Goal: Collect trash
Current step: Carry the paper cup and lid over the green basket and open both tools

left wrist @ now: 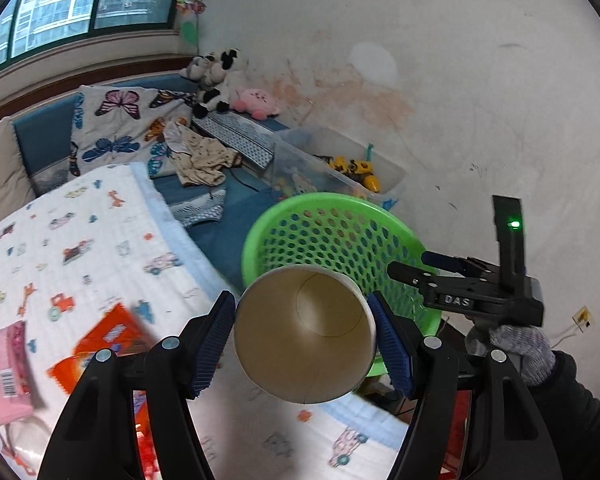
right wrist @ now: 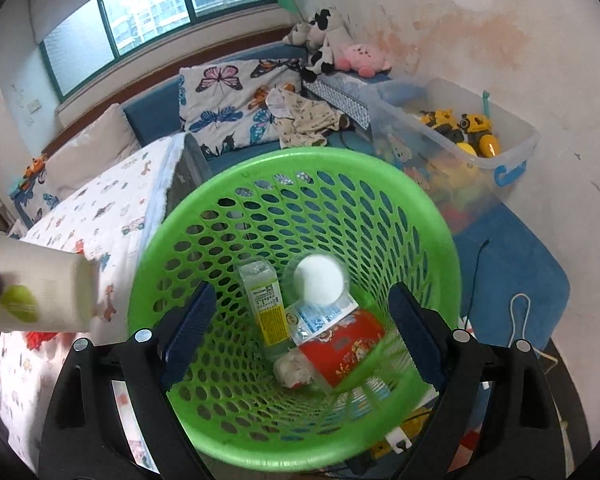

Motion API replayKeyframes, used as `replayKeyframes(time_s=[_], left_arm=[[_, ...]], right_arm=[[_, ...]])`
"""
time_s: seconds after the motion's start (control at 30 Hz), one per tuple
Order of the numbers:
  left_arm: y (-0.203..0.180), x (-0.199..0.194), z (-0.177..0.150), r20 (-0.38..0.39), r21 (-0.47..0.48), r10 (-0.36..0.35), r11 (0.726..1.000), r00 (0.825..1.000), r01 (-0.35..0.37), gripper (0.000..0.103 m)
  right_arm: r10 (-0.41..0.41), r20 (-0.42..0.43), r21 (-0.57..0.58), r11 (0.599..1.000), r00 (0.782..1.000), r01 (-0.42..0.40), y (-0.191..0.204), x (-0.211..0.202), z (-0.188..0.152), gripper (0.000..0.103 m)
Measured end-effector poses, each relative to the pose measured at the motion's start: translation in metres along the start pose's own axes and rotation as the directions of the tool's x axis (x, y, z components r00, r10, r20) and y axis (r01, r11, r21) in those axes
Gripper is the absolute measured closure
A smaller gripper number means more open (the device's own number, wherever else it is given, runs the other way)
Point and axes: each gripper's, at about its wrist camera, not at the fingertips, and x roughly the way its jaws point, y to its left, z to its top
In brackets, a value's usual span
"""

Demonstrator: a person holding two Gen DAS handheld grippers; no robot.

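The left gripper point(left wrist: 305, 338) pinches a paper cup point(left wrist: 305, 334) across its sides, both blue pads pressed on the cup wall, open mouth facing the camera. Just beyond the cup sits the green basket point(left wrist: 260, 240), and the cup hangs near its rim, on the bed side.

From the right wrist view, the right gripper point(right wrist: 302, 334) stands spread wide with nothing between its pads, poised over the basket point(right wrist: 148, 264) mouth. Inside the basket lie a red printed cup point(right wrist: 348, 346), a small carton with a yellow label point(right wrist: 265, 300), a clear lidded cup with a white top point(right wrist: 319, 282) and a crumpled wad point(right wrist: 294, 368). The paper cup point(right wrist: 40, 284) shows left of the basket, above the patterned bedspread point(right wrist: 112, 208).

On the bedspread, left of the basket, lie an orange wrapper point(left wrist: 108, 340) and a pink packet point(left wrist: 10, 376). A clear toy bin point(right wrist: 460, 136) stands behind the basket by the wall.
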Motion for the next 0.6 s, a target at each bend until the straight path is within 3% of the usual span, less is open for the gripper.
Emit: replayKeyframes(time_s=[0.6], left_arm=[[-0.043,0.056,-0.007,-0.103,0.033,0.003,0.999,0.995,0.000,0.030]], right_arm=[[0.067,0.078,-0.012,0.998,0.995,-0.066,0.006,-0.049,-0.014,0.015]])
